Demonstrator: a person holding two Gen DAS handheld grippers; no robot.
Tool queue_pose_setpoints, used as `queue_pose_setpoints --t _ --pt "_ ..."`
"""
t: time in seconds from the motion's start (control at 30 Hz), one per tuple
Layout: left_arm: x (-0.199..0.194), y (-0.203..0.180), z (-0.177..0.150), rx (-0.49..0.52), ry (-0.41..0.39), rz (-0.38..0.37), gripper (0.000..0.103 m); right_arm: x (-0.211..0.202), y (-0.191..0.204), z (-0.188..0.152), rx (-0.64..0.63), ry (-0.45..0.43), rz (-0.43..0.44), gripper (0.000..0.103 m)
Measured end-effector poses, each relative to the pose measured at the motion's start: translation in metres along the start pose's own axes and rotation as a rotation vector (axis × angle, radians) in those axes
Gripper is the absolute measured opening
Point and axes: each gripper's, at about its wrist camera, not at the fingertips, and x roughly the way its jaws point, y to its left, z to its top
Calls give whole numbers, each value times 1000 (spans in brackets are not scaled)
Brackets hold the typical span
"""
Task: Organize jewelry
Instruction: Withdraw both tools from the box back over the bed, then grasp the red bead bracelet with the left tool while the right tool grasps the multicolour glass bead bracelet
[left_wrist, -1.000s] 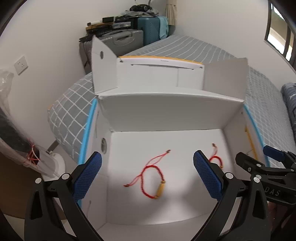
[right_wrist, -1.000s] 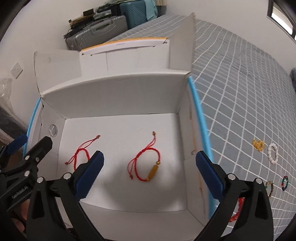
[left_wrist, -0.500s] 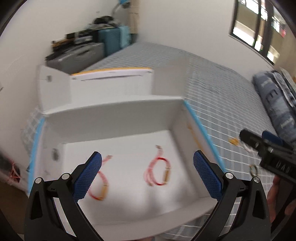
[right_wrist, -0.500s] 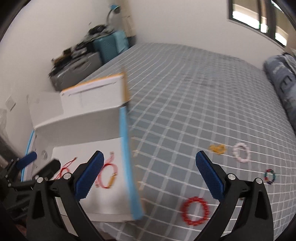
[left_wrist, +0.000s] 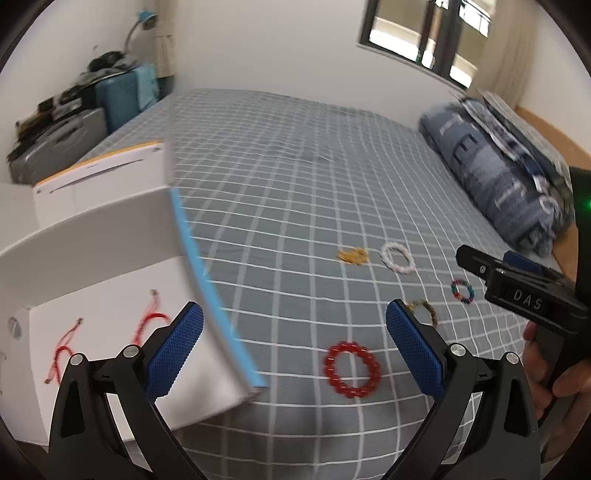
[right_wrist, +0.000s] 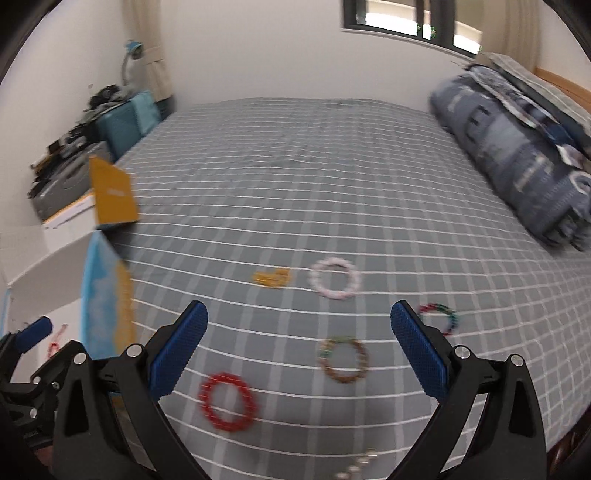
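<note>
Both tools empty, fingers spread wide: left tool (left_wrist: 294, 347), right tool (right_wrist: 299, 347). Red bead bracelet (right_wrist: 227, 401) lies on the bed (right_wrist: 332, 177) near its front edge, beside the white box (left_wrist: 92, 288). The pink (right_wrist: 335, 283), multicolour (right_wrist: 439, 318) and brownish (right_wrist: 344, 359) bracelets lie farther in.

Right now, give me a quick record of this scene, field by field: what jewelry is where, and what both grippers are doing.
surface: grey checked bedspread
container: white box, open, at the bed's left edge
in box: two red cord bracelets
loose on bed: red bead bracelet, brown bead bracelet, multicolour bracelet, white bead bracelet, gold piece
left gripper: open, empty, near the box's right wall
right gripper: open, empty, above the loose bracelets
bottom edge, right wrist view: small pale beads, blurred
</note>
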Motion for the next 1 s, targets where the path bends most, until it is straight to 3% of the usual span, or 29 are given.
queue_pose_setpoints --t 0.27,0.37,0.43,0.53,0.67,1.0 --pt "48 -50 -29 62 69 -31 97 17 -76 -24 73 55 -56 96" --pt "59 -64 -41 129 55 79 97 29 -93 -33 83 73 -77 96" --pt "63 -68 -47 143 59 107 97 40 -108 -39 97 87 -92 96" --pt "69 -77 -51 112 74 22 97 55 -123 -45 112 99 -111 96" --pt "81 -86 -54 105 91 4 97 74 -139 -48 119 114 -122 96" --pt "126 -91 -65 77 185 51 97 123 -168 -43 163 166 -80 96"
